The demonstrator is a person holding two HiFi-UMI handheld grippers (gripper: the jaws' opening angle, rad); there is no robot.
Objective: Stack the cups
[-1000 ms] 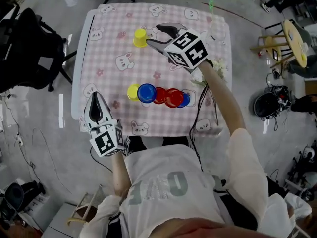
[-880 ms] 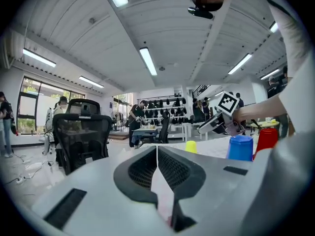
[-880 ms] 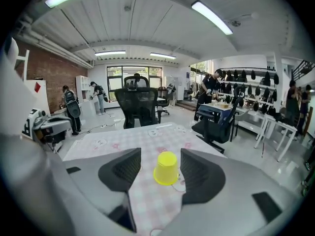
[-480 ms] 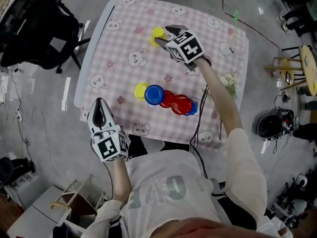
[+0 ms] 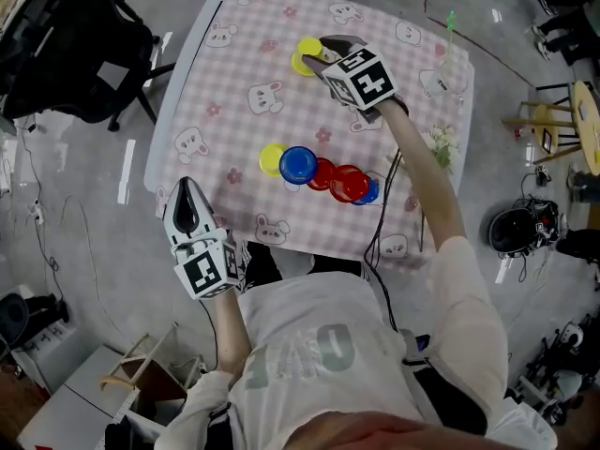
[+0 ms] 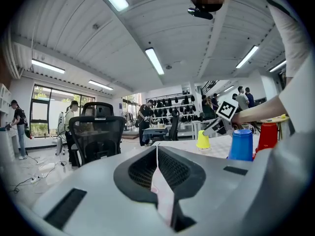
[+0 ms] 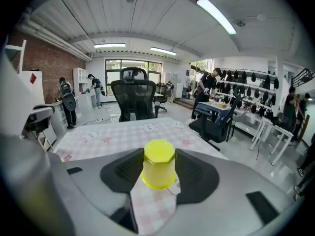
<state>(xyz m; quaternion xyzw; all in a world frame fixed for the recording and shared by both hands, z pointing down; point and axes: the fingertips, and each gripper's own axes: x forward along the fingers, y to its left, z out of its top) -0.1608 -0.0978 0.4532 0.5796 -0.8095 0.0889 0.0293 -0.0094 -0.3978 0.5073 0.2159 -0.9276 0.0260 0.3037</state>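
Observation:
A yellow cup (image 5: pixel 307 56) stands upside down at the far side of the pink checked table (image 5: pixel 234 111). My right gripper (image 5: pixel 319 52) has just been closing, and its pads now sit against both sides of this yellow cup (image 7: pixel 158 163). Nearer me runs a row of upturned cups: yellow (image 5: pixel 273 159), blue (image 5: pixel 299 164), two red (image 5: pixel 348 184) and a second blue (image 5: pixel 368 193). My left gripper (image 5: pixel 187 195) is shut and empty, off the table's near left corner. In the left gripper view I see the blue cup (image 6: pixel 241 144) and the far yellow cup (image 6: pixel 203 139).
A black office chair (image 5: pixel 75 45) stands left of the table. A black cable (image 5: pixel 382 214) hangs over the near right edge, beside a small spray of flowers (image 5: pixel 437 144). A yellow stool (image 5: pixel 588 111) is far right; a wooden frame (image 5: pixel 141 387) lies on the floor near left.
My right gripper has moved from beside the far yellow cup down over it, and its jaws now stand on either side of the cup. The left gripper stays shut by the table's corner.

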